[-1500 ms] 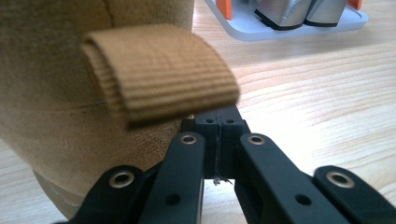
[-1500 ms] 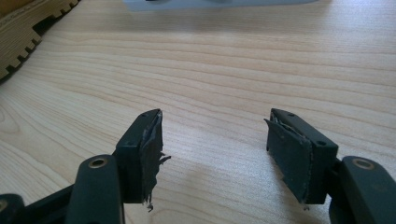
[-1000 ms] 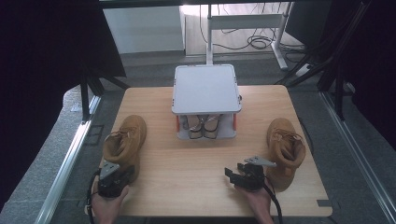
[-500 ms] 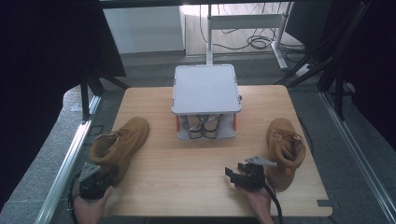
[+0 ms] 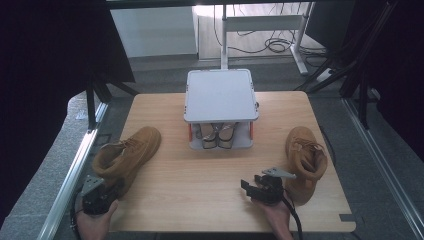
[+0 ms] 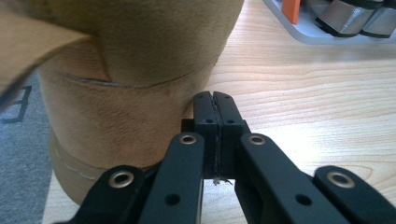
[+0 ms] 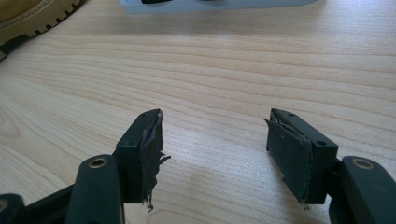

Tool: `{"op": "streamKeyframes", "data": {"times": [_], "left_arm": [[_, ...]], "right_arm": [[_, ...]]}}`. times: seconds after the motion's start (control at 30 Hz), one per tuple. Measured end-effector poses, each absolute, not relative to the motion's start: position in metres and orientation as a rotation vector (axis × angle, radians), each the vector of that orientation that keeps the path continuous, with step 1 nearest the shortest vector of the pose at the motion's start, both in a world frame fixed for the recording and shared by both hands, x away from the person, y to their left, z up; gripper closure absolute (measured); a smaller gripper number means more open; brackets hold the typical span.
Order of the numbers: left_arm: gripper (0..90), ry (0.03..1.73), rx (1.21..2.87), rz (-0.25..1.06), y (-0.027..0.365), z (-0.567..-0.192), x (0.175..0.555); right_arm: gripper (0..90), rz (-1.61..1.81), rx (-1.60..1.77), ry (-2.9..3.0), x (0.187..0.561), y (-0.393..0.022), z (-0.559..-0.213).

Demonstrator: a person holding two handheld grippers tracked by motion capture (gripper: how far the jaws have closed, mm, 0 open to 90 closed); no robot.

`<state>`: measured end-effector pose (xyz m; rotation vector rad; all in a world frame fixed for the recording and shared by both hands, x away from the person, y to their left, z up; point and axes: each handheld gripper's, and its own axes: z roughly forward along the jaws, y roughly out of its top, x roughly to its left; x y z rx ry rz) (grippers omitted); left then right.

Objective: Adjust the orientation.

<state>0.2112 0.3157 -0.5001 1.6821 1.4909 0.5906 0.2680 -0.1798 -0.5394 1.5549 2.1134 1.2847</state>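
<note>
Left gripper (image 6: 215, 100) fingers pressed together, touching the left boot's (image 5: 131, 155) heel; right gripper (image 7: 212, 154) fingers spread over bare desk (image 5: 200, 175).

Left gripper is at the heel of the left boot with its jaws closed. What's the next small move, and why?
Probably open the left gripper before anything else. Its jaws are pressed together with nothing between them, tips just beside the tan boot heel, so it cannot take hold as it stands. Once open, ease one jaw inside the collar. The right gripper is open over bare table, well short of the other boot.
</note>
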Motion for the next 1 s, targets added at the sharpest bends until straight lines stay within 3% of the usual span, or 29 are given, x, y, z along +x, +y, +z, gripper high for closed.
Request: {"op": "streamKeyframes", "data": {"times": [0.3, 0.6, 0.8, 1.0], "left_arm": [[89.6, 1.501, 1.682, 0.567, 0.309, -0.504, 0.212], [87.6, 1.355, 1.776, 0.485, 0.255, -0.502, 0.23], [75.3, 1.257, 1.847, 0.431, 0.219, -0.501, 0.248], [66.6, 1.233, 1.858, 0.397, 0.21, -0.502, 0.255]], "right_arm": [[36.2, 1.284, 1.554, 2.121, 0.267, -0.18, -0.539], [42.4, 1.306, 1.522, 2.128, 0.261, -0.183, -0.534], [49.8, 1.279, 1.468, 2.152, 0.253, -0.187, -0.53], [59.8, 1.258, 1.419, 2.167, 0.25, -0.189, -0.528]]}}
